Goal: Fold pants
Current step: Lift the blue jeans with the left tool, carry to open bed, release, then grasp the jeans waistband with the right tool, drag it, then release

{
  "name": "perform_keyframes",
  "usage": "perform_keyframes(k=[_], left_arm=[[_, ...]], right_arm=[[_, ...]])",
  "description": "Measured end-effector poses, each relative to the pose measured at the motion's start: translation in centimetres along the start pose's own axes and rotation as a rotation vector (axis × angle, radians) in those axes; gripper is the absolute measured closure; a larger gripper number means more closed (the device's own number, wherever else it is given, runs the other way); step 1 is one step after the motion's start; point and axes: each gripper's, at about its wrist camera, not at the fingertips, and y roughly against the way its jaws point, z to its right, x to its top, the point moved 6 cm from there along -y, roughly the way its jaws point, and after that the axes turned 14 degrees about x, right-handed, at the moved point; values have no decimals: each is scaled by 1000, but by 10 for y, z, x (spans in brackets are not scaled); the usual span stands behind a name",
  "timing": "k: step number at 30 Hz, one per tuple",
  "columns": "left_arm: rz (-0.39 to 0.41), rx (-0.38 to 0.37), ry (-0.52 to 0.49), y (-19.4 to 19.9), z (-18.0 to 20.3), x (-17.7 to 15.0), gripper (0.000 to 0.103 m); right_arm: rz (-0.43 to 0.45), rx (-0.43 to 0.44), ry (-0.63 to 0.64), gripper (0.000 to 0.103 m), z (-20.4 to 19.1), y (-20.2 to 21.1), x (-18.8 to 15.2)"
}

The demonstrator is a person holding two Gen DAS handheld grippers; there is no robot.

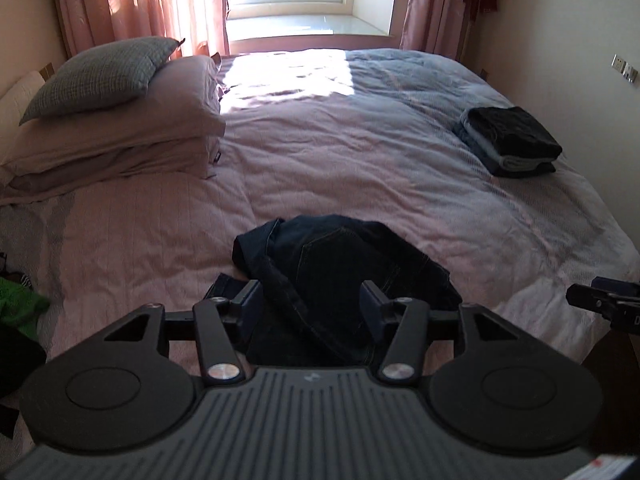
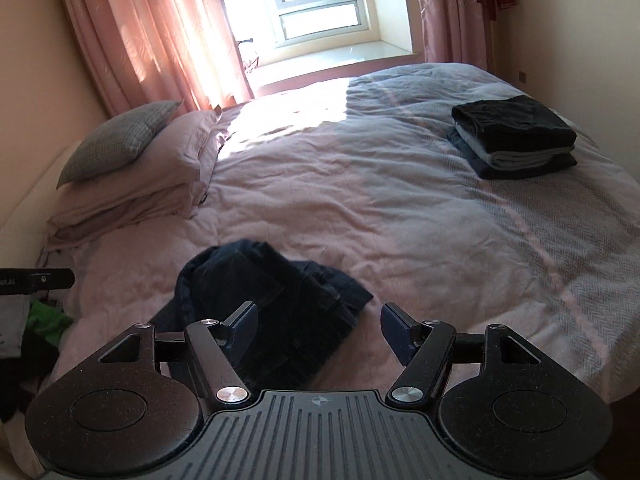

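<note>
A crumpled pair of dark blue jeans (image 1: pixel 340 256) lies in a heap near the front edge of the bed (image 1: pixel 360 160). My left gripper (image 1: pixel 312 300) hovers right over the heap with its jaws apart. Denim shows in the gap between them, but the pads do not press on it. In the right wrist view the jeans (image 2: pixel 256 280) sit ahead and to the left of my right gripper (image 2: pixel 320 320). It stands wide open over the bedspread, its left finger overlapping the cloth's edge. Part of the right gripper (image 1: pixel 608 304) shows at the left view's right edge.
A stack of folded dark and light clothes (image 1: pixel 510 140) rests at the bed's far right. Pillows (image 1: pixel 112 132) are piled at the left, with a grey cushion (image 1: pixel 100 76) on top. Green and dark clothing (image 1: pixel 20 304) lies off the bed's left side. Curtains and a window stand behind.
</note>
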Motion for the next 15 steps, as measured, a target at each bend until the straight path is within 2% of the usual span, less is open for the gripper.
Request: perform_keyframes(k=[4,10,15], left_arm=[[-30,-5,-24,9,-16,-12,43],[-73,-13,-40,11,-45,-29,40],[-98,-23,-65,9,-71,-47,39]], right_arm=[[-66,16,42,38,-27,-11,-27],[-110,26,61,38,-68,-26,-44],[-128,1,58,38,-92,-35,-60]])
